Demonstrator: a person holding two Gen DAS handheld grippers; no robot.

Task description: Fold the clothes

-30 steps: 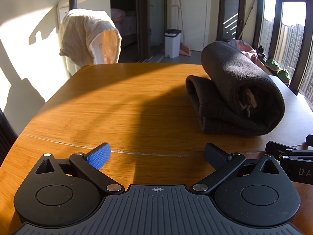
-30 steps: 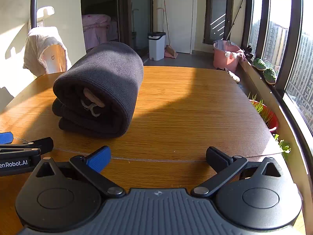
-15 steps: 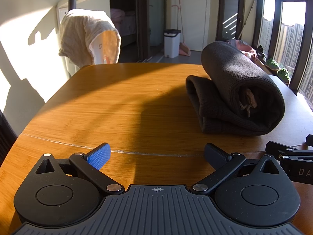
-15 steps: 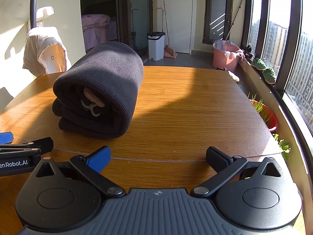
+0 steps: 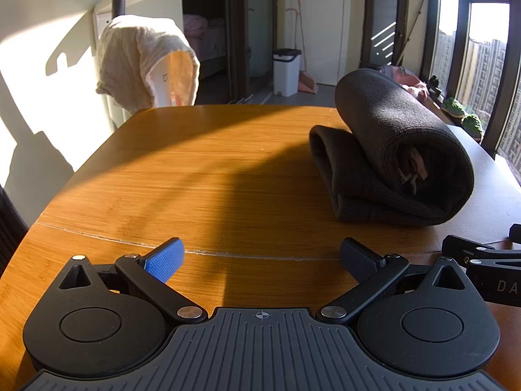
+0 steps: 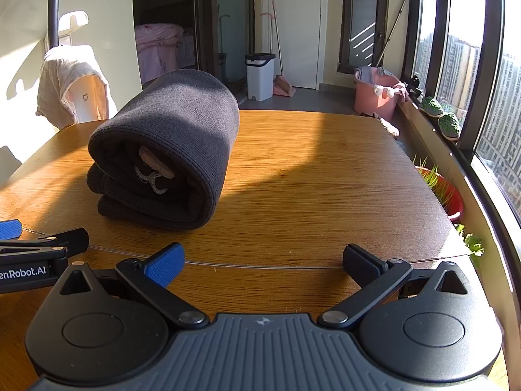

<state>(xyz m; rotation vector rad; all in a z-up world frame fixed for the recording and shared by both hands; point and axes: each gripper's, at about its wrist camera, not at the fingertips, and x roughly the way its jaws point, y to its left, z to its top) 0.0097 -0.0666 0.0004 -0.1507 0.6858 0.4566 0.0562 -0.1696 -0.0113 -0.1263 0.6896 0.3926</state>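
Dark rolled garment [image 5: 394, 150] sits folded on wooden table [image 5: 202, 176], at 1 o'clock from my left gripper [image 5: 262, 257], 11 o'clock from my right gripper [image 6: 263, 262]. Both jaws spread wide, holding nothing.

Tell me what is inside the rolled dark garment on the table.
At the open end of the dark garment, a beige piece and a pale drawstring show among folded layers. Anything deeper in the roll is covered by the fabric.
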